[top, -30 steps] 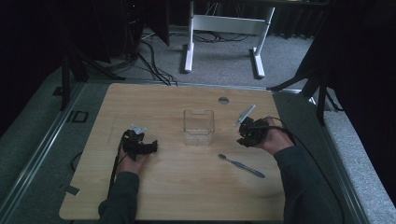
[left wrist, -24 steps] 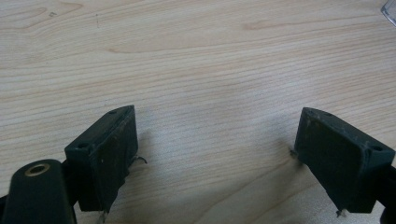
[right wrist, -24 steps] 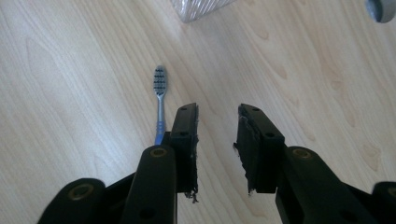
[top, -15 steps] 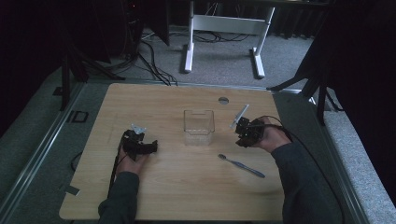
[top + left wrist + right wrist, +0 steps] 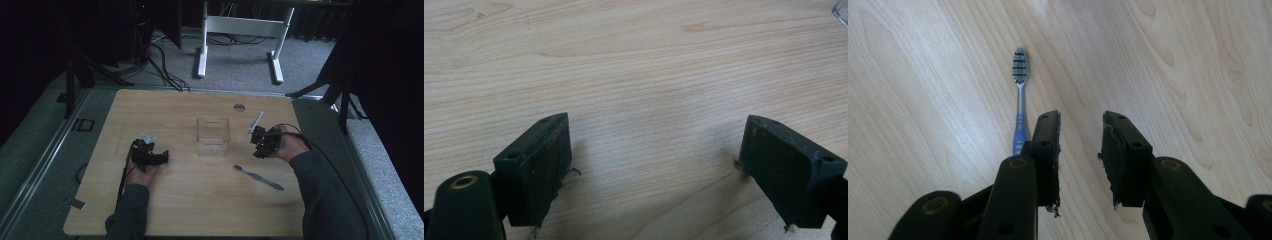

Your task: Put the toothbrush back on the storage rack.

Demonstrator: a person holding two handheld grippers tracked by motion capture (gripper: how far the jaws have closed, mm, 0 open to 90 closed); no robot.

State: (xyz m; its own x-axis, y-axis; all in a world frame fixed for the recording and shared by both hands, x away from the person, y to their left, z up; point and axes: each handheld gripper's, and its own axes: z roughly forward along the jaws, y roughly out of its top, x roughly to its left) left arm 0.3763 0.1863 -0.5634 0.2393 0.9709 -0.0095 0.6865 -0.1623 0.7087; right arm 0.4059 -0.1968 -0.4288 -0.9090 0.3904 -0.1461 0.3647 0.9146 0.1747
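Blue-handled, the toothbrush (image 5: pixel 1019 95) is lying flat on the wooden table (image 5: pixel 165 210), bristles up, near the clear plastic box (image 5: pixel 213 135) and well within reach. We are hovering our right gripper (image 5: pixel 1080 130) just beside its handle, jaws partly apart with nothing between them; they have just been widening a little, probably so they can straddle the slim handle. Our left gripper (image 5: pixel 651 160) is resting low over bare wood, jaws spread wide and empty, keeping clear of the box while our right hand is lining up.
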